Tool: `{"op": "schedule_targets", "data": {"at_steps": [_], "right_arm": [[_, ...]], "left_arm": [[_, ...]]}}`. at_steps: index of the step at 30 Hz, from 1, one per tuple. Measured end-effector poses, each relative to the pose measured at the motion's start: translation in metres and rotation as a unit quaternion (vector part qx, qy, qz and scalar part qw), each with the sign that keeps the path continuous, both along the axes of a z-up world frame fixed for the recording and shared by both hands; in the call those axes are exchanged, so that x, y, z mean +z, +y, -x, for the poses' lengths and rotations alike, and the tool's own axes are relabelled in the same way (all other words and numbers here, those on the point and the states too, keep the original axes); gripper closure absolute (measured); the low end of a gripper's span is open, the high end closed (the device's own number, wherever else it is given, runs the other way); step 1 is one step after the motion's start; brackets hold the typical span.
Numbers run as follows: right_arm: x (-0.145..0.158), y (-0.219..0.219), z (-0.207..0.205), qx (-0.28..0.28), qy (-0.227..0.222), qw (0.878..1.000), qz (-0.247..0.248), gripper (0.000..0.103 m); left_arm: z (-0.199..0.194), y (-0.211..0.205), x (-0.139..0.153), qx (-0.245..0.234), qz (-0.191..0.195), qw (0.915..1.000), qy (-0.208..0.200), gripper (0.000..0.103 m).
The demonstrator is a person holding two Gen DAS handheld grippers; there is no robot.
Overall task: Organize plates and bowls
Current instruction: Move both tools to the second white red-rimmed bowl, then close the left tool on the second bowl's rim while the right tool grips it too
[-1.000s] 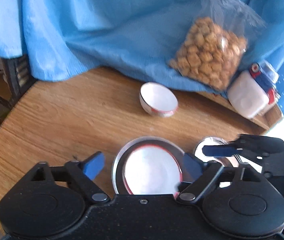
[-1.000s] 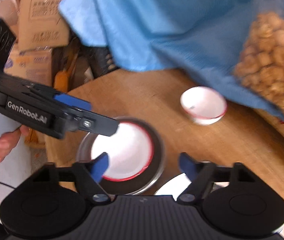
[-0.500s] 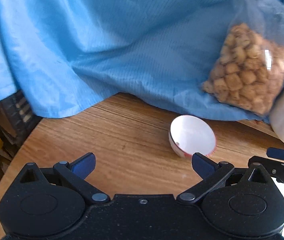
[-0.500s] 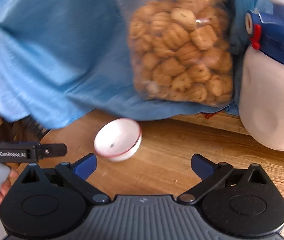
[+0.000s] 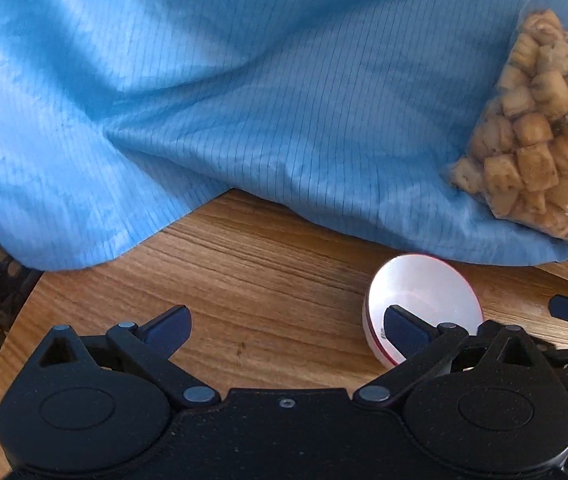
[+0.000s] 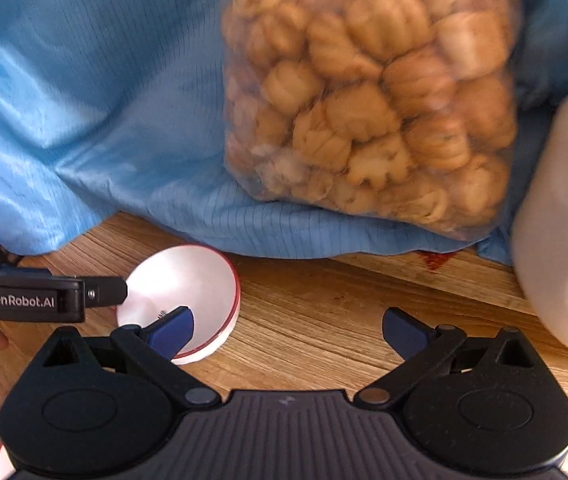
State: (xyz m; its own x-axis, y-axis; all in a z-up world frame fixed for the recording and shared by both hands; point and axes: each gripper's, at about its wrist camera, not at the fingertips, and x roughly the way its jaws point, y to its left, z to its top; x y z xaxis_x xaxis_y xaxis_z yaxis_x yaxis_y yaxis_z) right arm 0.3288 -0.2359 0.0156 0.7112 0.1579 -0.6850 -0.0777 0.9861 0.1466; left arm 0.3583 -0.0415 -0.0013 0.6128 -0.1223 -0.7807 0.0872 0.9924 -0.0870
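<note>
1. Left wrist view: my left gripper (image 5: 286, 330) tilts down at the wooden table (image 5: 268, 280), fingers spread wide with nothing between them. The white, red-rimmed bowl (image 5: 424, 292) sits behind its right finger, just below the blue cloth (image 5: 244, 100).
2. Right wrist view: my right gripper (image 6: 288, 332) also angles down, spread wide and empty. The bowl (image 6: 184, 280) lies behind its left finger (image 6: 172, 332); the bag of biscuits (image 6: 368, 92) leans above the bowl, to its right.

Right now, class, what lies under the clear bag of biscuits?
The bag of biscuits rests on the blue cloth, which drapes over the wooden table. Whatever the cloth covers stays hidden.
</note>
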Motion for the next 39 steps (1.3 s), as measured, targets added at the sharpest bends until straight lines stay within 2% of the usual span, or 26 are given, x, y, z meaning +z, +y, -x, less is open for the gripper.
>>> {"op": "schedule_targets", "data": {"at_steps": [9, 12, 15, 19, 25, 30, 35, 39], "right_arm": [[-0.008, 0.007, -0.014, 0.027, 0.024, 0.999, 0.014, 0.001], [-0.008, 0.004, -0.018, 0.032, 0.029, 0.999, 0.003, 0.007], [-0.005, -0.001, -0.015, 0.042, 0.029, 0.999, -0.005, 0.009], [-0.004, -0.001, -0.016, 0.047, 0.029, 0.998, -0.007, 0.014], [-0.005, 0.001, -0.019, 0.057, 0.034, 0.998, -0.021, 0.016], [-0.005, 0.001, -0.020, 0.066, 0.031, 0.997, -0.017, 0.017], [-0.006, 0.002, -0.021, 0.085, 0.040, 0.995, -0.031, 0.026], [-0.007, 0.003, -0.021, 0.101, 0.047, 0.993, -0.042, 0.035]], "left_arm": [[-0.017, -0.007, -0.010, -0.009, -0.026, 0.9996, 0.010, 0.001], [-0.020, -0.003, -0.014, -0.001, -0.013, 0.9998, 0.015, 0.001], [-0.022, 0.004, -0.017, 0.009, 0.016, 0.9997, 0.014, 0.004], [-0.020, 0.005, -0.017, 0.003, 0.033, 0.9994, 0.014, 0.010], [-0.017, 0.001, -0.018, -0.022, 0.054, 0.9982, 0.017, 0.025], [-0.013, -0.002, -0.016, -0.042, 0.071, 0.9962, 0.028, 0.026], [-0.016, 0.001, -0.015, -0.048, 0.078, 0.9952, 0.034, 0.043], [-0.025, 0.010, -0.019, -0.061, 0.107, 0.9914, 0.045, 0.055]]}}
